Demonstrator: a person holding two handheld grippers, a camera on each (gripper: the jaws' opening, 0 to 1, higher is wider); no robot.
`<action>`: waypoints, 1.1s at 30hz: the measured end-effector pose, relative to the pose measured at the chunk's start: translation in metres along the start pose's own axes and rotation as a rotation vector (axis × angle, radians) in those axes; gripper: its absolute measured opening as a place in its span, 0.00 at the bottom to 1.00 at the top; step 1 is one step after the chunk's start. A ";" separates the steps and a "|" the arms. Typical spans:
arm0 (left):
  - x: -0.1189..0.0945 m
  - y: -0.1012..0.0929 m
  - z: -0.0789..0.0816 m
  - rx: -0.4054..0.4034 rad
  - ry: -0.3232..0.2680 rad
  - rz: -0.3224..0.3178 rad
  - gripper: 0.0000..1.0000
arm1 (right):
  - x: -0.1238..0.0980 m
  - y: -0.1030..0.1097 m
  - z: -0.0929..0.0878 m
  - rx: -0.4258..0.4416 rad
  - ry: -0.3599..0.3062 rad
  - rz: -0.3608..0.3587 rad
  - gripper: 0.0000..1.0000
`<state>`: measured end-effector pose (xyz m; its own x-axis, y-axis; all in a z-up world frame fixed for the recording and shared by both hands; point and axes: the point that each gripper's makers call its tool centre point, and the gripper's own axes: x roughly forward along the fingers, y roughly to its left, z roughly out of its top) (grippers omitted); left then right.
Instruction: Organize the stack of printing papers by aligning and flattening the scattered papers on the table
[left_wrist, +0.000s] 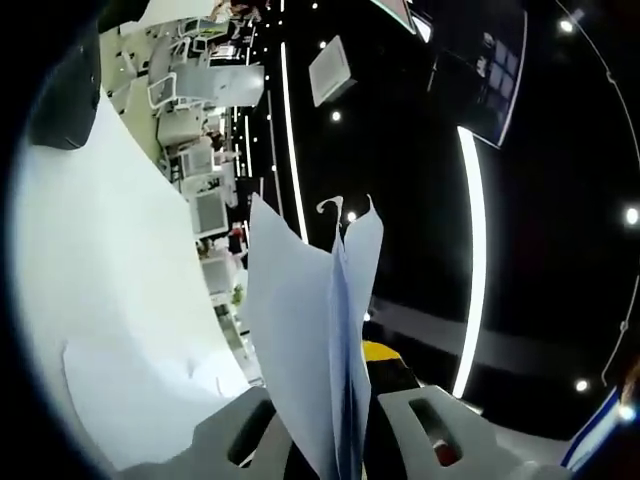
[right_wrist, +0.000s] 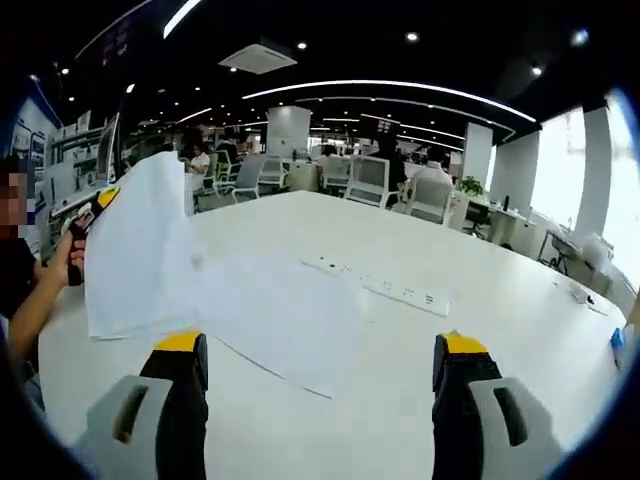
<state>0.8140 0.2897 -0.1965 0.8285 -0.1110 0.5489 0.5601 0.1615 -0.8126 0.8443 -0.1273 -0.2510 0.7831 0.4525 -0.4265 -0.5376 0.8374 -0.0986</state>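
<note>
Honestly this looks like early days for the tidy-up. The left gripper (left_wrist: 335, 430) has its jaws pinched on a small bunch of sheets (left_wrist: 320, 340), and in the left gripper view those stand up edge-on between the jaws, fanned a bit at the top with one corner curled, so they're not squared up at all. In the right gripper view you can see the same held sheets (right_wrist: 135, 250) lifted off the table (right_wrist: 480, 260) over at the left, hanging as a loose flap with a person's hand (right_wrist: 72, 262) behind them.

More papers (right_wrist: 280, 310) lie flat on the table just past the right gripper (right_wrist: 320, 385), spread out and overlapping at an angle, not in a neat stack. The right gripper's jaws are spread wide with nothing between them, hovering low over the table near the front edge of those papers.

So as far as I can judge: some sheets gathered, nothing aligned yet. What's left is bringing the held bunch onto the loose ones, getting the edges flush, then pressing the whole pile flat. A power strip (right_wrist: 385, 285) sits farther back, apart from the papers.
</note>
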 end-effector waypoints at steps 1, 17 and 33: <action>0.000 0.000 0.000 0.001 -0.001 0.000 0.06 | 0.001 -0.001 0.001 -0.002 0.001 0.000 0.88; -0.001 -0.001 0.002 -0.001 -0.007 -0.003 0.06 | 0.011 -0.007 0.008 -0.018 0.018 0.000 0.88; 0.000 0.001 0.004 -0.003 -0.015 0.000 0.06 | 0.018 -0.009 0.015 -0.014 0.016 -0.003 0.88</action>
<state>0.8141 0.2942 -0.1966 0.8287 -0.0960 0.5514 0.5597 0.1590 -0.8133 0.8677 -0.1228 -0.2444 0.7798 0.4446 -0.4407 -0.5393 0.8346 -0.1124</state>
